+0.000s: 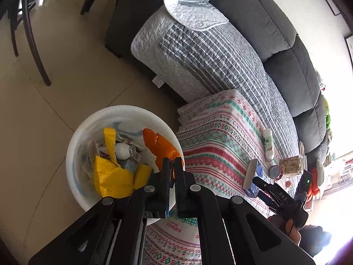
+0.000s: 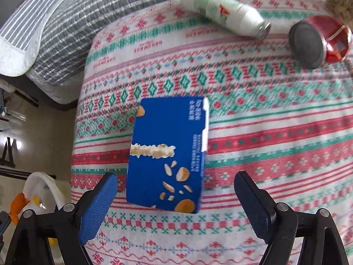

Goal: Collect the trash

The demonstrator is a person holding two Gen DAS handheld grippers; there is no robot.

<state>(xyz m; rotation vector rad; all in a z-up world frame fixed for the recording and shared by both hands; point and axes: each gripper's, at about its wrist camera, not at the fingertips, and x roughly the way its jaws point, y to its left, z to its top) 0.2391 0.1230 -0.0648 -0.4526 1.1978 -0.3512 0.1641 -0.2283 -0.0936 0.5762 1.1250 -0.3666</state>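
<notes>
My left gripper (image 1: 173,162) is shut on an orange wrapper (image 1: 158,146) and holds it over the rim of a white trash bin (image 1: 81,145) that holds yellow wrappers and other trash. My right gripper (image 2: 175,190) is open, its pads on either side of a blue carton (image 2: 167,154) lying on the patterned tablecloth (image 2: 264,121). The carton (image 1: 253,176) and the right gripper (image 1: 262,190) also show in the left wrist view. A white bottle (image 2: 222,11) and a red can (image 2: 317,42) lie farther back.
A grey sofa (image 1: 275,44) with a quilted striped cover (image 1: 198,50) runs behind the table. The bin stands on a beige tiled floor (image 1: 55,77) left of the table. Chair legs (image 1: 33,44) stand at far left. A jar of straw-coloured pieces (image 1: 290,165) stands by the can.
</notes>
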